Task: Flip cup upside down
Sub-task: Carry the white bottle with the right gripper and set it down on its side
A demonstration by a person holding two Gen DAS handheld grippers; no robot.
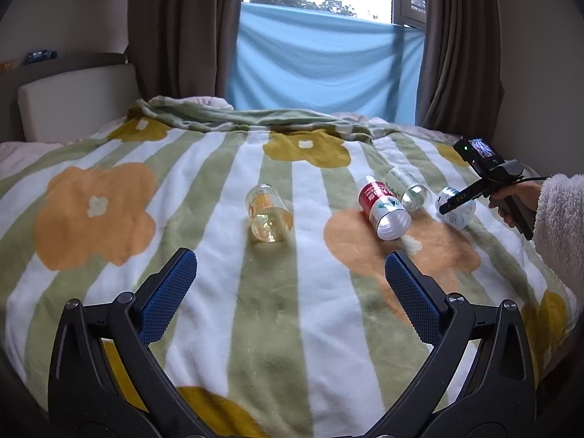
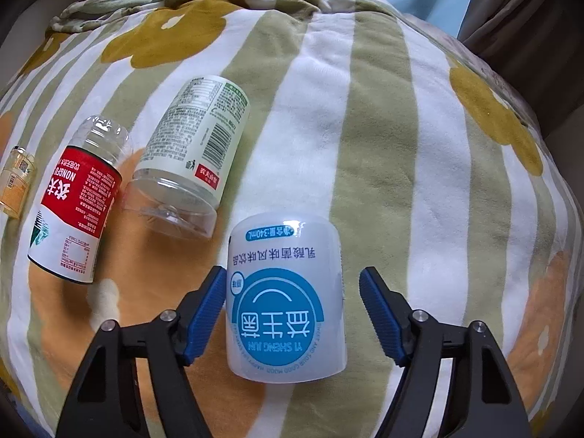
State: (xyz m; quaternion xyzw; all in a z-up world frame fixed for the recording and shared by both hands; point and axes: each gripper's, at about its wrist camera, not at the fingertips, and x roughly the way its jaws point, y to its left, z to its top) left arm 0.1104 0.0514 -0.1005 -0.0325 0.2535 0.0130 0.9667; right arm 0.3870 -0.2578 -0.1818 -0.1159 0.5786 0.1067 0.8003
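A white cup with a blue label (image 2: 284, 310) stands on the striped blanket (image 2: 383, 146), its print inverted and its closed end up. My right gripper (image 2: 292, 273) is open around it; the left pad is at its side and the right pad stands clear. The same cup (image 1: 461, 217) shows in the left wrist view behind the right gripper (image 1: 447, 207). My left gripper (image 1: 290, 257) hangs open and empty over the blanket (image 1: 219, 310), short of a yellow-tinted cup (image 1: 270, 215) lying on its side.
A red-labelled cup (image 2: 73, 208) and a clear cup with a white label (image 2: 193, 146) lie on their sides to the left of the right gripper. A hand in a fluffy sleeve (image 1: 558, 226) holds the right gripper. Curtains and a blue sheet (image 1: 321, 69) hang behind the bed.
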